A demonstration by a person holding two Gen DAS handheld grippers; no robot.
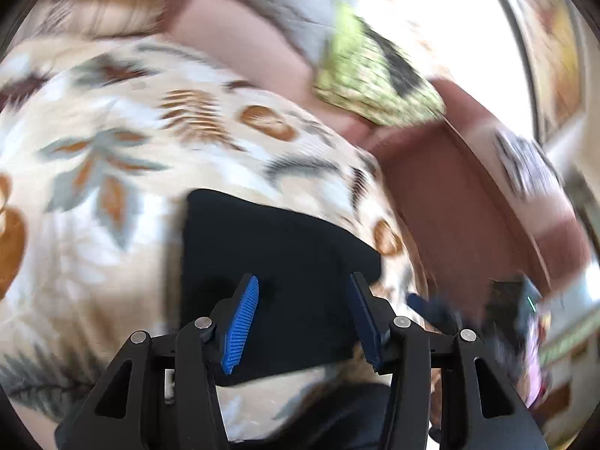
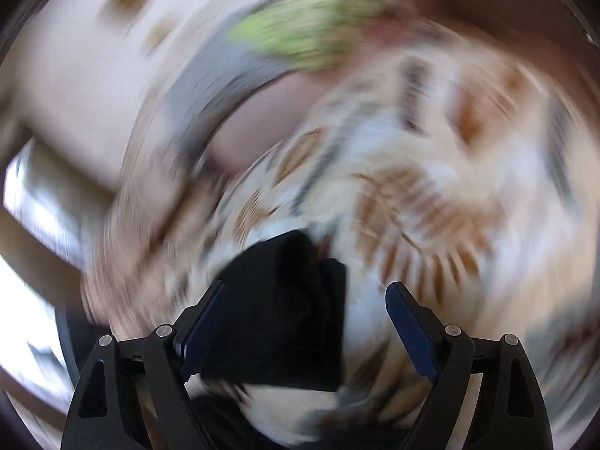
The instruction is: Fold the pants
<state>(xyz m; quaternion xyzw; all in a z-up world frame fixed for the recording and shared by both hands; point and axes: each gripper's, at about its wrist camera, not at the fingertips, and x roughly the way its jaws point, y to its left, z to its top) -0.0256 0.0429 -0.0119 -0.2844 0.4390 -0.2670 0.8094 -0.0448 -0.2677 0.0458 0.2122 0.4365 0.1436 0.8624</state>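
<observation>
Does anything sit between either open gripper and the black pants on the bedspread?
Nothing visible does. The black pants lie folded on the floral bedspread, right ahead of the left gripper and the right gripper, both open. The right view is blurred.

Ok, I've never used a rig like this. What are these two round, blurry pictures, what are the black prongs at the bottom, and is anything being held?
Each picture comes from a wide-angle camera fixed on a hand-held gripper, looking forward along its two fingers. A person carries one gripper in each hand; there is no robot arm. The black prongs with blue pads are those fingers.

The left view shows the left gripper over black pants, folded into a compact shape on a leaf-patterned bedspread. Its jaws are spread and grip nothing.

The right view shows the right gripper, also spread, with the pants beside its left finger, not clamped. The blur is camera motion.

Behind lie a green cushion and pink bedding.
</observation>
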